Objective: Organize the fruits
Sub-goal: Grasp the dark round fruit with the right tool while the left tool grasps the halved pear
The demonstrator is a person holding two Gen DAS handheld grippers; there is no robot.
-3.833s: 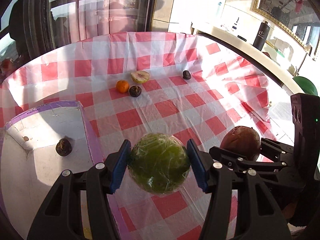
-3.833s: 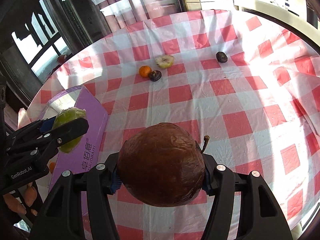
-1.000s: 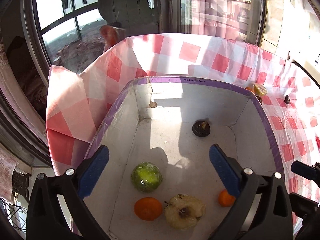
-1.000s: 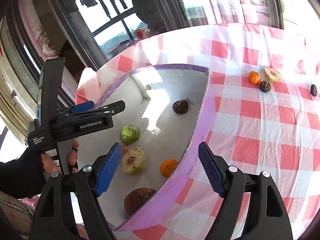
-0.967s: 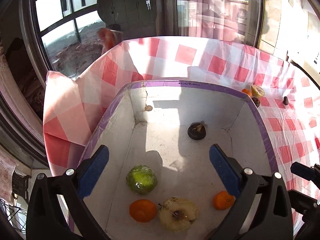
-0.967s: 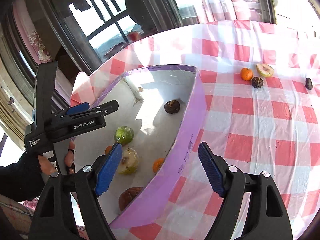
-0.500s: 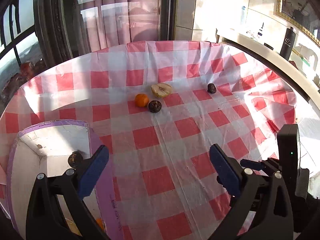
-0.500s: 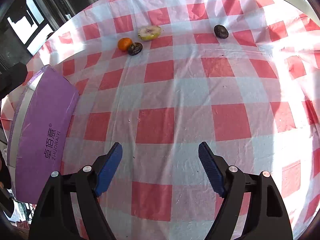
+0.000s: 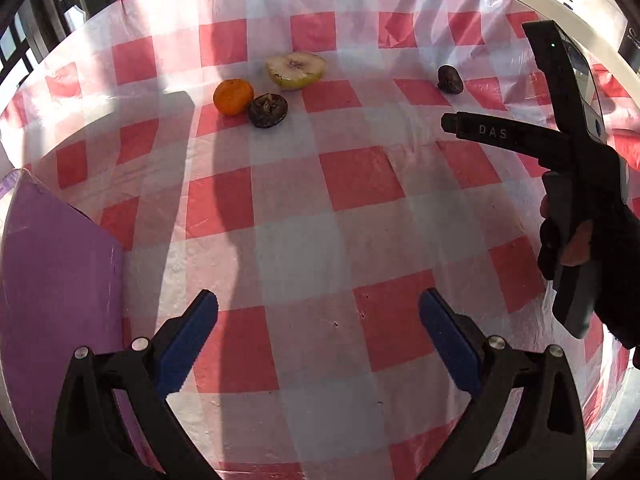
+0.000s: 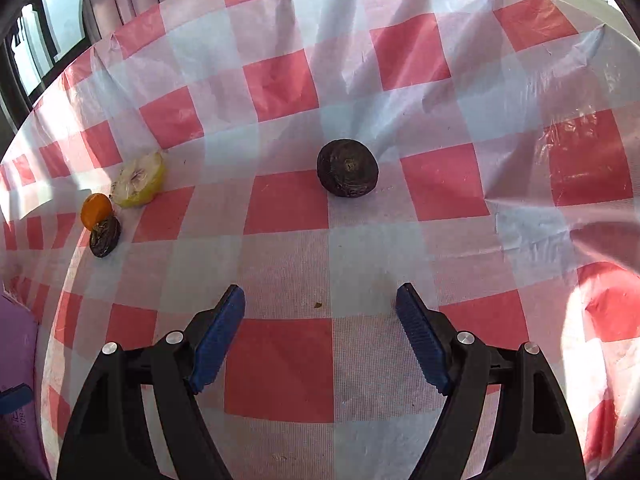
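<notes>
An orange tangerine (image 9: 233, 96), a dark wrinkled fruit (image 9: 267, 110) touching it and a halved pear (image 9: 296, 69) lie together at the far side of the checked tablecloth. Another dark wrinkled fruit (image 9: 450, 79) lies alone to their right. My left gripper (image 9: 318, 334) is open and empty above the cloth. My right gripper (image 10: 320, 334) is open and empty, with the lone dark fruit (image 10: 347, 173) straight ahead of its fingers. The right wrist view shows the tangerine (image 10: 96, 209), dark fruit (image 10: 105, 236) and pear half (image 10: 138, 179) at far left. The right gripper's body (image 9: 568, 148) shows at the right of the left wrist view.
The purple box (image 9: 56, 264) stands at the left, showing only its outer wall; it also shows in the right wrist view (image 10: 16, 360). The red-and-white checked tablecloth (image 9: 352, 176) covers a round table. A window lies beyond the table's far edge.
Both grippers have moved forward over the table toward the loose fruits. The right gripper now faces the lone dark fruit close up. The box has slid to the left edge of both views.
</notes>
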